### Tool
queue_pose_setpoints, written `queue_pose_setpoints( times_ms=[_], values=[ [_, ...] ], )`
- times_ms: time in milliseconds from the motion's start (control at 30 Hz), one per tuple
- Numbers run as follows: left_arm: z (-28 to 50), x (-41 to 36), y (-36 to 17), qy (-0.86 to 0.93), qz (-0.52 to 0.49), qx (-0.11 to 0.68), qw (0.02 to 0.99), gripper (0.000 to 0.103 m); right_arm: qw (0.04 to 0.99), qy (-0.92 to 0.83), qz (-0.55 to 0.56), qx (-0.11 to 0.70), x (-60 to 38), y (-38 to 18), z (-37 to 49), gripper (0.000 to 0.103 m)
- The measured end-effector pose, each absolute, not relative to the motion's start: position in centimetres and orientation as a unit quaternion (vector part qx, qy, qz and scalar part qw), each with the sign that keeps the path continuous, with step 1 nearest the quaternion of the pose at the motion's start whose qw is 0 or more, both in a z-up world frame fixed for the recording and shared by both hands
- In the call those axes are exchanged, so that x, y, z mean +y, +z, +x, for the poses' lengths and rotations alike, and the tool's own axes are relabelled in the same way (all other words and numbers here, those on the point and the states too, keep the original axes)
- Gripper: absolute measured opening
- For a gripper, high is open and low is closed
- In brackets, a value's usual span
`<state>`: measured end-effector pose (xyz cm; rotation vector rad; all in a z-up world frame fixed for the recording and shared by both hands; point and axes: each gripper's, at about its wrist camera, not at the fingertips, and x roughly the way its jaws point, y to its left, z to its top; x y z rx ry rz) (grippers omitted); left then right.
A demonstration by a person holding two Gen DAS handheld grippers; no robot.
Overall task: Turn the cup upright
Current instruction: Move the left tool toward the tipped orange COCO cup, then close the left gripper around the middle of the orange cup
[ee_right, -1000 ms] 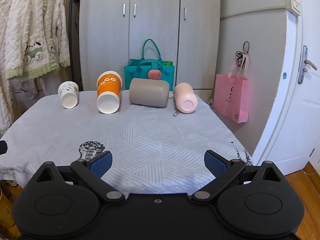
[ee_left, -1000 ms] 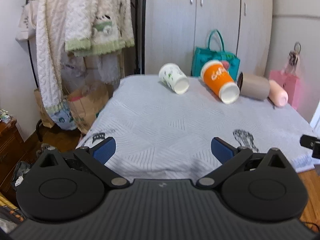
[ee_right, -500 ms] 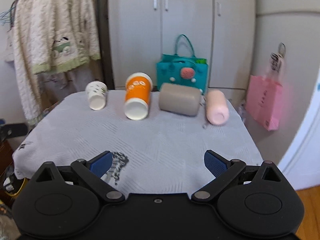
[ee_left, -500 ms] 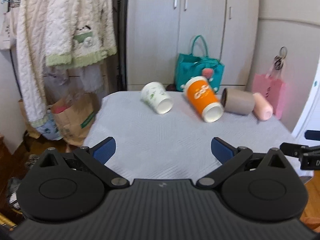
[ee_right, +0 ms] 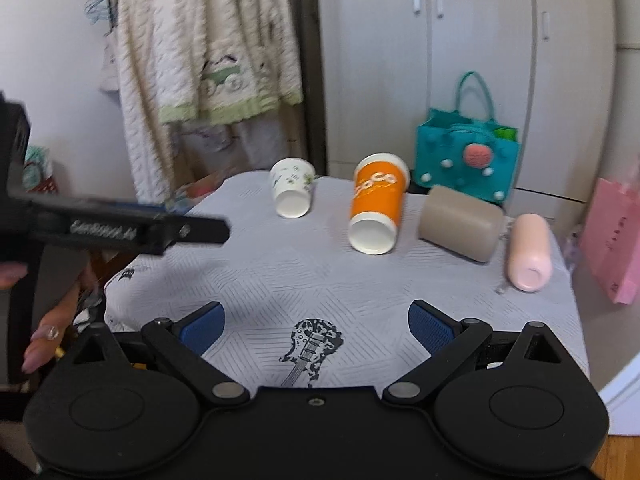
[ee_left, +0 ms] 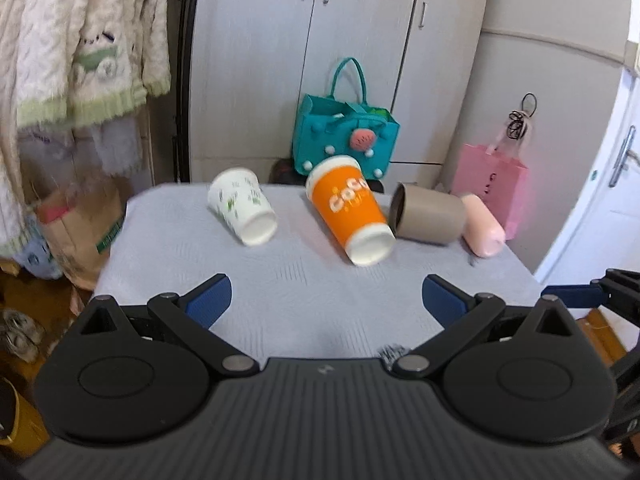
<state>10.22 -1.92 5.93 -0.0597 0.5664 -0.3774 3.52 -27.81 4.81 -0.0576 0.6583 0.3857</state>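
Note:
Several cups lie on their sides at the far end of a grey-clothed table (ee_left: 304, 276): a white cup with green leaves (ee_left: 242, 212) (ee_right: 292, 192), an orange cup (ee_left: 350, 212) (ee_right: 376, 208), a taupe cup (ee_left: 428, 216) (ee_right: 460, 222) and a pink cup (ee_left: 482, 226) (ee_right: 528, 250). My left gripper (ee_left: 326, 300) is open and empty over the near table edge. My right gripper (ee_right: 314, 324) is open and empty above the guitar print (ee_right: 310, 344). Both are well short of the cups.
The left gripper's body (ee_right: 120, 228) crosses the right wrist view at left; the right gripper's finger (ee_left: 580, 294) shows at the left view's right edge. A teal bag (ee_left: 344, 136) and a pink bag (ee_left: 494, 184) stand behind the table. Clothes (ee_right: 208, 52) hang at left.
Both grippers have swung and moved closer to the table, so the cups look larger. The left gripper now shows in the right wrist view. Both stay open.

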Motion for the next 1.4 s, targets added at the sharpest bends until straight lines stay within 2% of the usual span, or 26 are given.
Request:
queue_pose_setpoints(
  times_ms=[233, 433, 700, 800, 1100, 1167, 1400],
  values=[
    [15.7, -3.9, 7.3, -0.160, -0.007, 0.270, 0.950, 0.103, 0.926, 0.207, -0.068, 0.310, -27.3, 6.3, 7.9, 0.100],
    [20.7, -5.5, 6.8, -0.181, -0.036, 0.331, 0.926, 0.101, 0.921, 0.215, -0.102, 0.308, -26.8, 6.5, 11.8, 0.100],
    [25.8, -7.5, 5.1, -0.198, -0.067, 0.390, 0.897, 0.100, 0.904, 0.210, -0.092, 0.362, -27.7, 5.1, 19.5, 0.099],
    [27.6, -7.6, 4.2, -0.199, -0.083, 0.413, 0.885, 0.091, 0.899, 0.210, -0.076, 0.378, -28.3, 4.5, 21.4, 0.099],
    [30.4, -8.0, 2.6, -0.199, -0.106, 0.450, 0.864, 0.085, 0.878, 0.222, -0.043, 0.423, -29.0, 3.1, 25.0, 0.099],
    [31.0, -7.9, 2.3, -0.199, -0.117, 0.461, 0.857, 0.079, 0.873, 0.219, -0.039, 0.433, -29.1, 2.8, 25.6, 0.099],
    [31.6, -8.1, 1.4, -0.206, -0.141, 0.469, 0.847, 0.068, 0.867, 0.221, -0.016, 0.447, -29.4, 1.8, 27.2, 0.097]
  ],
)
